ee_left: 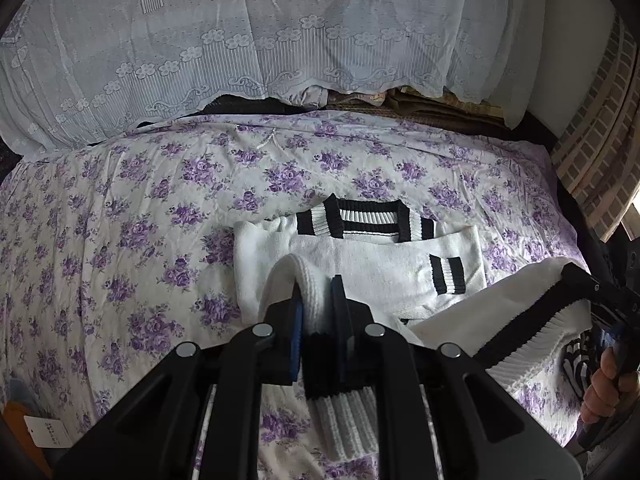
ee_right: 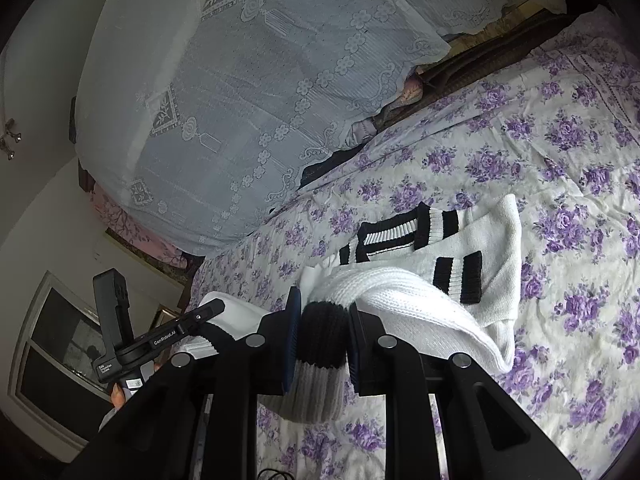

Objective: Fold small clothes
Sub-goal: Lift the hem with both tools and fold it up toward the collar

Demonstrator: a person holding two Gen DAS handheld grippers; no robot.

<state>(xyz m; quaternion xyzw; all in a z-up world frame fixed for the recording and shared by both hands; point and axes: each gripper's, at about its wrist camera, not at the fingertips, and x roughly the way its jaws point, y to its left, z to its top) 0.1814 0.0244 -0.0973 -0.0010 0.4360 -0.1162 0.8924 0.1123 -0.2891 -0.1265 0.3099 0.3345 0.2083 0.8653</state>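
A small white knit sweater (ee_left: 360, 264) with black and white striped collar and cuffs lies on the floral bedspread (ee_left: 140, 208). My left gripper (ee_left: 318, 300) is shut on the sweater's ribbed bottom hem at the left corner, lifted off the bed. My right gripper (ee_right: 322, 312) is shut on the hem's black-banded right corner, and it shows at the right edge of the left wrist view (ee_left: 576, 280). The hem is raised over the sweater body (ee_right: 496, 240), whose sleeves are folded in. The left gripper also shows in the right wrist view (ee_right: 208, 310).
A lace-covered pile of bedding (ee_left: 260, 40) stands at the back of the bed, with dark folded blankets (ee_left: 440, 116) under it. A brick-patterned cloth (ee_left: 596, 152) is at the right. A window (ee_right: 60, 344) is at the far left.
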